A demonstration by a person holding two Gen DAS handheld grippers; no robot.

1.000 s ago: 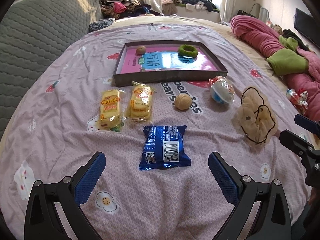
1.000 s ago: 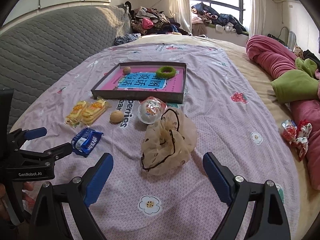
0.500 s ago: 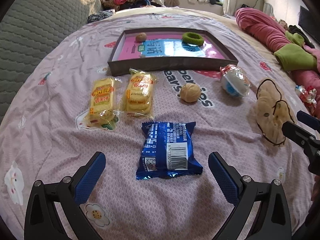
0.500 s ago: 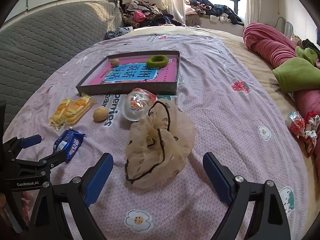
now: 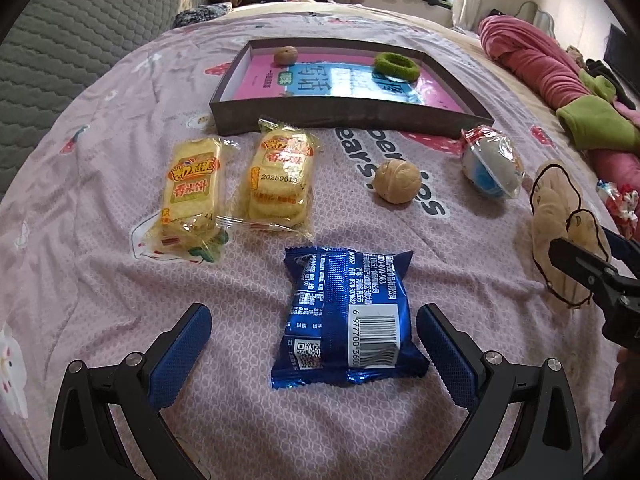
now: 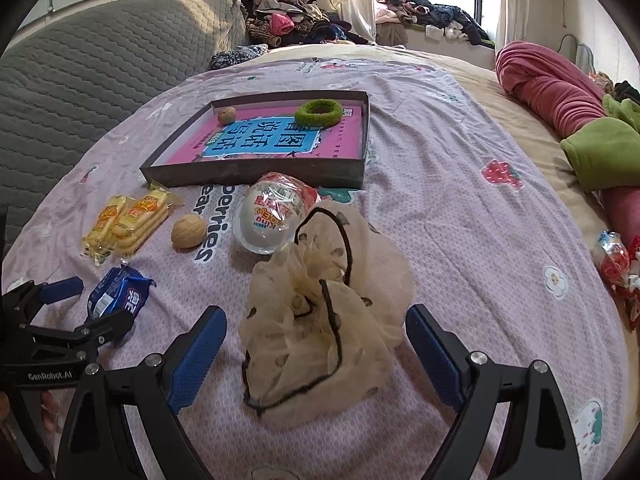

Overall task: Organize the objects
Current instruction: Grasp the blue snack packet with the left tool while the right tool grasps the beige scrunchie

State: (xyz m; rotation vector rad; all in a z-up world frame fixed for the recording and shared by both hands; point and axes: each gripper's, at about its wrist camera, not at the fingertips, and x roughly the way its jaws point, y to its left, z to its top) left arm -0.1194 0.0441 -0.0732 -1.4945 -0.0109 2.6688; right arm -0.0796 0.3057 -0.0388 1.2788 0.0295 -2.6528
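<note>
My left gripper (image 5: 314, 344) is open, with the blue snack packet (image 5: 348, 320) lying on the bed between its fingers. My right gripper (image 6: 316, 342) is open around the beige scrunchie (image 6: 324, 320). The dark tray (image 5: 352, 114) at the back holds a walnut (image 5: 285, 55) and a green hair ring (image 5: 396, 66). Before the tray lie two yellow cracker packs (image 5: 240, 184), a loose walnut (image 5: 398, 181) and a wrapped toy egg (image 5: 490, 166). In the right wrist view I see the egg (image 6: 272, 216), the walnut (image 6: 189, 231) and the tray (image 6: 256, 168).
All lies on a pink patterned bedsheet (image 6: 460, 220). A grey quilted headboard (image 6: 80, 80) is on the left. Pink and green blankets (image 6: 580, 120) lie along the right edge. A red-white wrapped item (image 6: 616, 264) lies at the right. Clothes are piled at the back.
Both grippers have moved forward and down: the left now straddles the blue packet, the right now straddles the scrunchie. Both stay open.
</note>
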